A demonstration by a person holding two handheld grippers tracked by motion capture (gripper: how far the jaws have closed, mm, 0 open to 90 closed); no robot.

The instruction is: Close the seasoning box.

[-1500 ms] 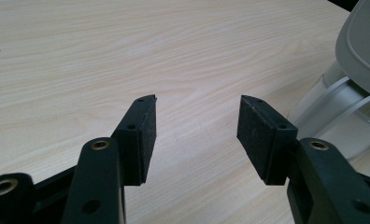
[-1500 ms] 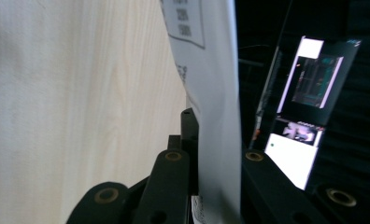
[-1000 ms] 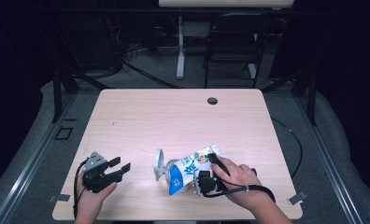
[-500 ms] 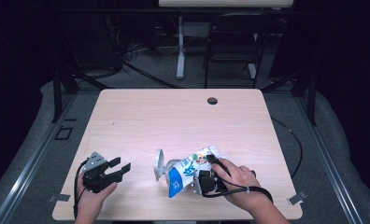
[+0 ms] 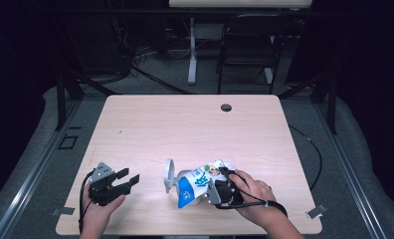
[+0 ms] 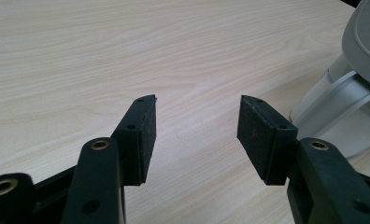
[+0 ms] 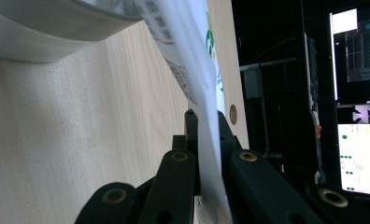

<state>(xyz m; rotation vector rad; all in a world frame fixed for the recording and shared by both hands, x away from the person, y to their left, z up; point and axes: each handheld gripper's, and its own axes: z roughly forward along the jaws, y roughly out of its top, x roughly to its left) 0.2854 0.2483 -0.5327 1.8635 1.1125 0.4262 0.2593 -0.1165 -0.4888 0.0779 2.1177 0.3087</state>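
Nothing has shifted since the earlier frames: our right gripper [image 5: 219, 188] stays clamped on the pouch [image 5: 201, 180] at the table's [image 5: 195, 124] 6 o'clock edge, pinning it flat; our left gripper [image 5: 128, 181], jaws wide and empty, waits at 9 o'clock of it

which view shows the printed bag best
The high view: the whole bag shows beside the grey container, the right gripper pinching it. Right gripper view gives an edge-on strip. Left gripper view gives just the container.

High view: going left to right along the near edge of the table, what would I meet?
left gripper → grey lidded container → printed bag → right gripper, clamped on the bag.
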